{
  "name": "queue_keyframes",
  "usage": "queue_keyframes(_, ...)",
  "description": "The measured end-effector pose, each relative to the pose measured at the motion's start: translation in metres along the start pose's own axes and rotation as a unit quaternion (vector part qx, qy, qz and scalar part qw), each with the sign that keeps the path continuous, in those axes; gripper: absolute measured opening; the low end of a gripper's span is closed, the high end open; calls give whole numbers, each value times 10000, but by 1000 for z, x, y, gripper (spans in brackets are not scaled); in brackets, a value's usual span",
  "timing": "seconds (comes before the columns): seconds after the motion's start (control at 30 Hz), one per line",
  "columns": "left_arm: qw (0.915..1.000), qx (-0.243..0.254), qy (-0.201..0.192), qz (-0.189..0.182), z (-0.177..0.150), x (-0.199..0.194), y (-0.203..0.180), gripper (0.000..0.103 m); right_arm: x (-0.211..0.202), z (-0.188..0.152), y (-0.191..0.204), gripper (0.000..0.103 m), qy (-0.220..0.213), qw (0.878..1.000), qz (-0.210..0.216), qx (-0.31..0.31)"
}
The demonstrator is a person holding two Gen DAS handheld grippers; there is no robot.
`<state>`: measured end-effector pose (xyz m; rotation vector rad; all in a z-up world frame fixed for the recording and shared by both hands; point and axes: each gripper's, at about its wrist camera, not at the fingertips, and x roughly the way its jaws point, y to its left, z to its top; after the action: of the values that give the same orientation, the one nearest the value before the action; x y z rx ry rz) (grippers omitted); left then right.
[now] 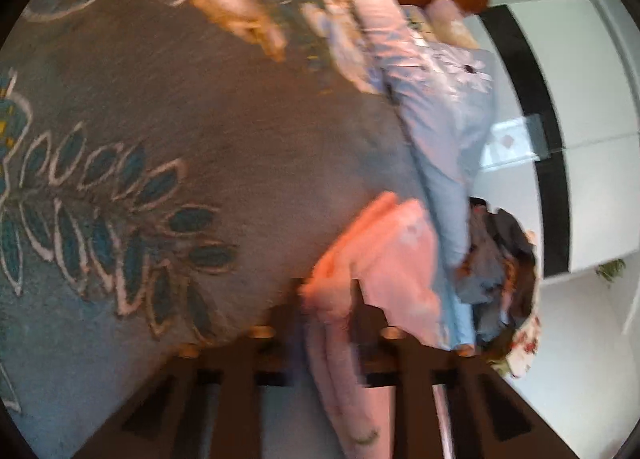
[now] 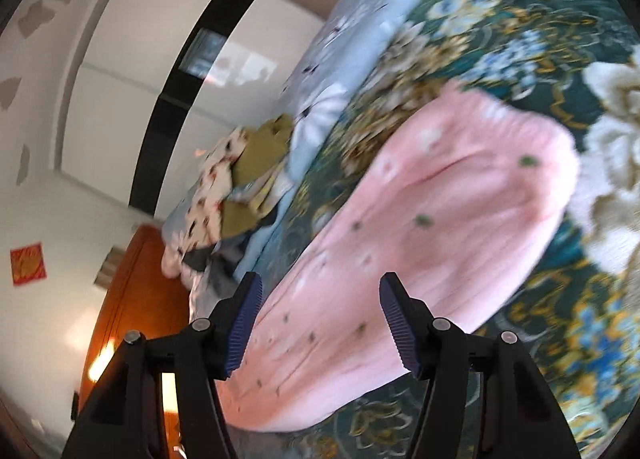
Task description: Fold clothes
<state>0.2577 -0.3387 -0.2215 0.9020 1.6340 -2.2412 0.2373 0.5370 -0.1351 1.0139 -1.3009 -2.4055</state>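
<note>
Your left gripper [image 1: 328,299] jaws pinch the pink garment [image 2: 440,219], right gripper [image 2: 320,323] jaws wide open w/ nothing held; fold barely begun, pile [image 2: 240,179] at far bed [image 2: 560,59] edge left.

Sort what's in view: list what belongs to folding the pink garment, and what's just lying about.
Part of the job:
- pink garment, spread on the bedspread
- left claw, shut on pink cloth
- right claw, open over the garment

Lying about:
- pile of clothes
- blue flowered quilt
- wardrobe
</note>
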Motion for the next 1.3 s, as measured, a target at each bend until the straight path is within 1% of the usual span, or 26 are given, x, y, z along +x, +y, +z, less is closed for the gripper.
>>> queue_keyframes(0.07, 9999, 105, -81, 25, -1, -1, -5, 14, 2, -5, 5, 62, 58, 10000, 40, -66)
queue_keyframes(0.17, 9979, 565, -306, 36, -3, -14, -40, 14, 2, -8, 6, 62, 90, 9999, 26, -98)
queue_keyframes(0.23, 9937, 1044, -398, -128, -12, -23, -79, 14, 1, -9, 5, 62, 96, 9999, 47, -95)
queue_keyframes(0.3, 9841, 1659, -435, -465, -32, -35, -130, 13, 0, -11, 3, 62, 99, 9999, 80, -84)
queue_keyframes(0.37, 9642, 2438, -471, -934, -65, -49, -190, 14, -1, -11, 0, 62, 117, 9999, 87, -87)
queue_keyframes(0.43, 9425, 3011, -370, -1405, -99, -56, -236, 13, -3, -12, -2, 62, 116, 9998, 101, -89)
queue_keyframes(0.5, 9192, 3515, -60, -1776, -143, -51, -275, 14, -6, -13, -6, 62, 102, 9998, 143, -62)
queue_keyframes(0.53, 9081, 3730, 113, -1897, -167, -45, -290, 14, -7, -14, -9, 62, 90, 9998, 165, -30)
queue_keyframes(0.6, 8900, 4078, 499, -1977, -218, -22, -306, 14, -8, -18, -16, 62, 105, 9998, 176, 39)
queue_keyframes(0.63, 8826, 4205, 807, -1940, -245, -5, -308, 14, -6, -20, -19, 62, 133, 9997, 172, 78)
queue_keyframes(0.67, 8752, 4306, 1171, -1870, -273, 14, -308, 14, -5, -23, -23, 62, 169, 9996, 165, 120)
queue_keyframes(0.73, 8639, 4439, 1779, -1580, -320, 48, -297, 14, 0, -29, -32, 62, 254, 9994, 141, 212)
queue_keyframes(0.77, 8625, 4407, 2009, -1465, -336, 61, -288, 14, 3, -32, -35, 62, 299, 9992, 121, 252)
queue_keyframes(0.83, 8631, 4251, 2407, -1279, -362, 83, -267, 14, 8, -38, -41, 62, 386, 9987, 81, 309)
queue_keyframes(0.87, 8651, 4153, 2545, -1197, -370, 91, -257, 14, 10, -41, -43, 62, 436, 9985, 60, 331)
queue_keyframes(0.9, 8662, 4109, 2602, -1147, -375, 94, -250, 14, 14, -44, -43, 62, 483, 9983, 44, 330)
queue_keyframes(0.97, 8632, 4092, 2753, -1077, -380, 97, -240, 15, 21, -47, -41, 62, 569, 9980, 29, 290)
queue_keyframes(1.0, 8604, 4088, 2844, -1085, -382, 96, -237, 18, 26, -48, -39, 62, 613, 9978, 41, 250)
queue_keyframes(1.07, 8545, 4076, 3024, -1102, -386, 95, -232, 20, 40, -50, -29, 62, 726, 9972, 102, 149)
queue_keyframes(1.17, 8491, 4079, 3136, -1195, -390, 87, -228, 27, 70, -55, -7, 62, 958, 9951, 243, 7)
queue_keyframes(1.23, 8459, 4013, 3268, -1291, -389, 86, -228, 37, 96, -59, 12, 62, 1175, 9923, 368, -121)
queue_keyframes(1.3, 8426, 3966, 3356, -1420, -382, 78, -228, 38, 120, -63, 28, 62, 1399, 9888, 461, -243)
